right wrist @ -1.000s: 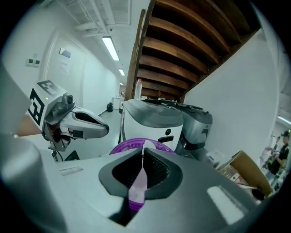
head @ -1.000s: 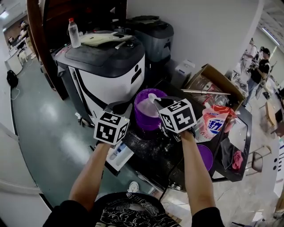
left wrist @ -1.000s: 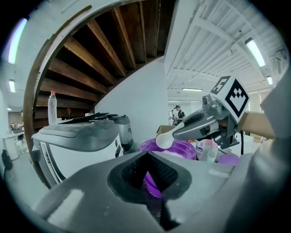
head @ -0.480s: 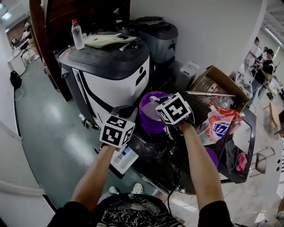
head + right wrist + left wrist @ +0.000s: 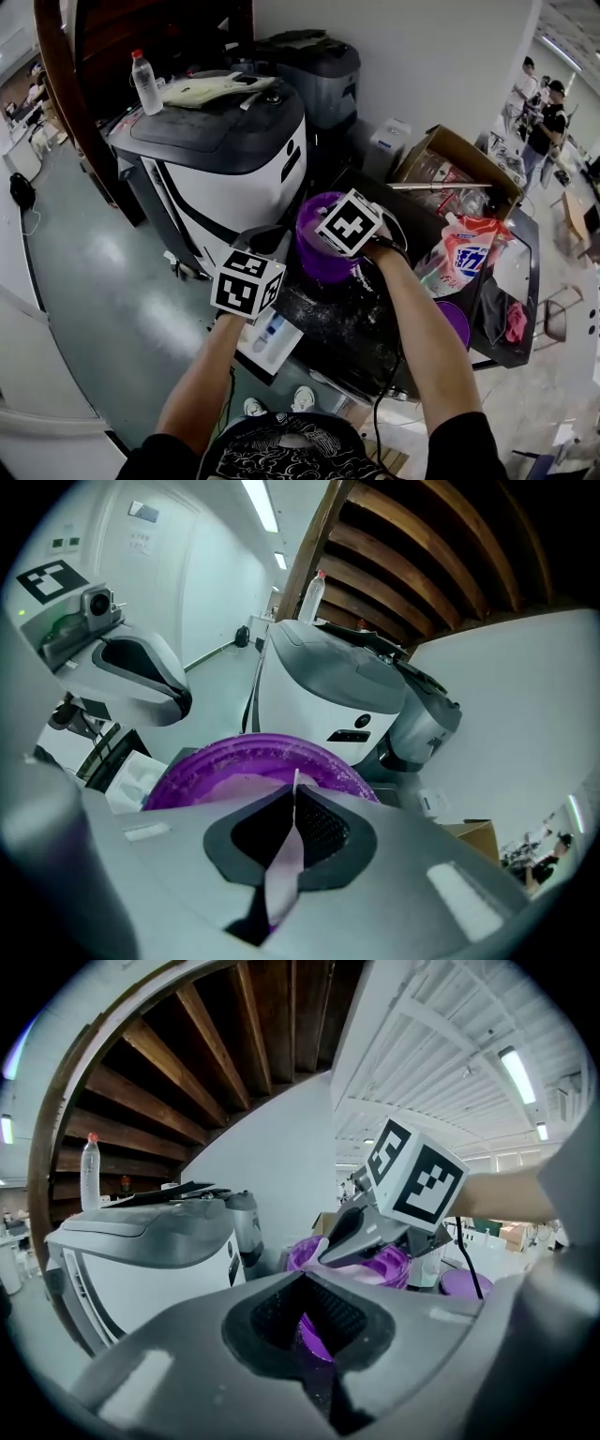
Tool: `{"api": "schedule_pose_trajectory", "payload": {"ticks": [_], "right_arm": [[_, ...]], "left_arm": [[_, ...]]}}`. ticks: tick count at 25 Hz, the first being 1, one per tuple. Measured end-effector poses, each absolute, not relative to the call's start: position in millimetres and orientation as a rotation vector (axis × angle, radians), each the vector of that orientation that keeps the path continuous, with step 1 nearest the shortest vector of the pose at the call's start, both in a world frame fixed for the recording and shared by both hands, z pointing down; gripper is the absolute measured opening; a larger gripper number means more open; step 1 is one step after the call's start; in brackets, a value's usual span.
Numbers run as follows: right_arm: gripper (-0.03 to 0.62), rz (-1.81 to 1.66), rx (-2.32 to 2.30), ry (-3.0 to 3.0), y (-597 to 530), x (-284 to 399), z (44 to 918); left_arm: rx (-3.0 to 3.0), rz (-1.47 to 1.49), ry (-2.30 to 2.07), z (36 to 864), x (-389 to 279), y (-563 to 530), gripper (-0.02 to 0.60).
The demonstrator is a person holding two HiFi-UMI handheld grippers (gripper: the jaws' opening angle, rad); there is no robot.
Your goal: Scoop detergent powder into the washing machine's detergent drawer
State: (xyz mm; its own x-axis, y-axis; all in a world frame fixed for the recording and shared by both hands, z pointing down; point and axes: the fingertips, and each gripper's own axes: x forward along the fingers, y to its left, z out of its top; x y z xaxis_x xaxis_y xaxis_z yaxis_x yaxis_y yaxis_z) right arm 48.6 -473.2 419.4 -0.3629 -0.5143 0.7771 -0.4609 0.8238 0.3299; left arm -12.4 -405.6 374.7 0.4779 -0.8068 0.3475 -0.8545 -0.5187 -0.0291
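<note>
Detergent powder [image 5: 239, 782] lies in the purple tub [image 5: 309, 261], where our right gripper [image 5: 292, 808], pinching the scoop [image 5: 279, 869], has just moved in to load, while our left gripper [image 5: 305, 1279] waits, jaws pressed together, empty.

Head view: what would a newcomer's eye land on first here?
The bright purple tub of pale powder in the middle draws the eye first. The right gripper is over it, shut on a thin pale scoop handle. Next comes the big white and grey washing machine behind it on the left, then the spilled powder dusting the black top in front of the tub.
</note>
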Motion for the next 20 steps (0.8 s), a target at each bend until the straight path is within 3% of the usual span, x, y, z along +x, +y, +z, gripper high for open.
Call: {"api": "schedule_pose_trajectory", "payload": {"ticks": [20], "right_arm": [[0.034, 0.042, 0.608, -1.876, -465, 36, 438]], "left_arm": [[2.602, 0.484, -1.381, 379, -25, -399, 0.0]]}}
